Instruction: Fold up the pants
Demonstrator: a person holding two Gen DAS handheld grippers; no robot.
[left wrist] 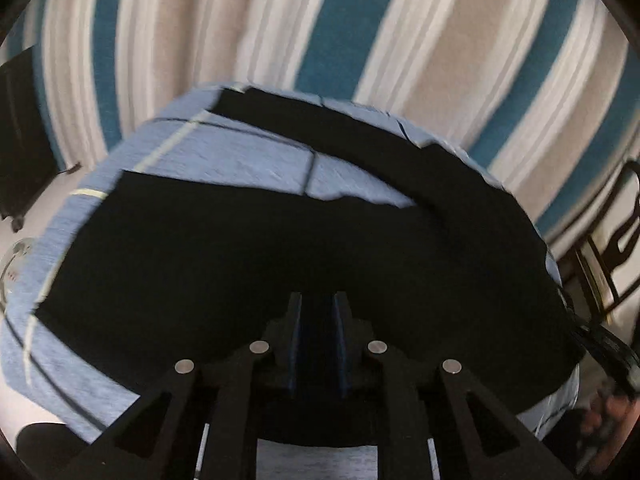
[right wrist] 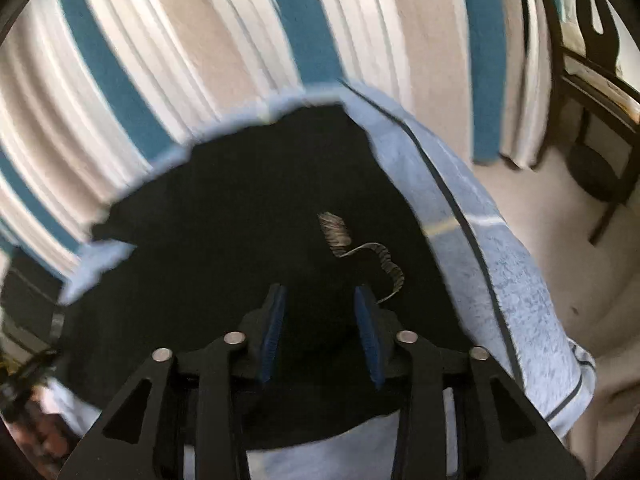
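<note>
The black pants lie spread on a light blue towel, with one leg running across the far side. My left gripper hovers over the near part of the pants, its blue pads a narrow gap apart, and I see no cloth pinched between them. In the right wrist view the pants fill the middle, and a striped grey drawstring curls on top. My right gripper stands open over the dark cloth just short of that drawstring.
The light blue towel covers a rounded surface in front of blue, white and beige striped fabric. A dark metal chair stands at the right on a pale floor. A blurred hand shows at the lower right.
</note>
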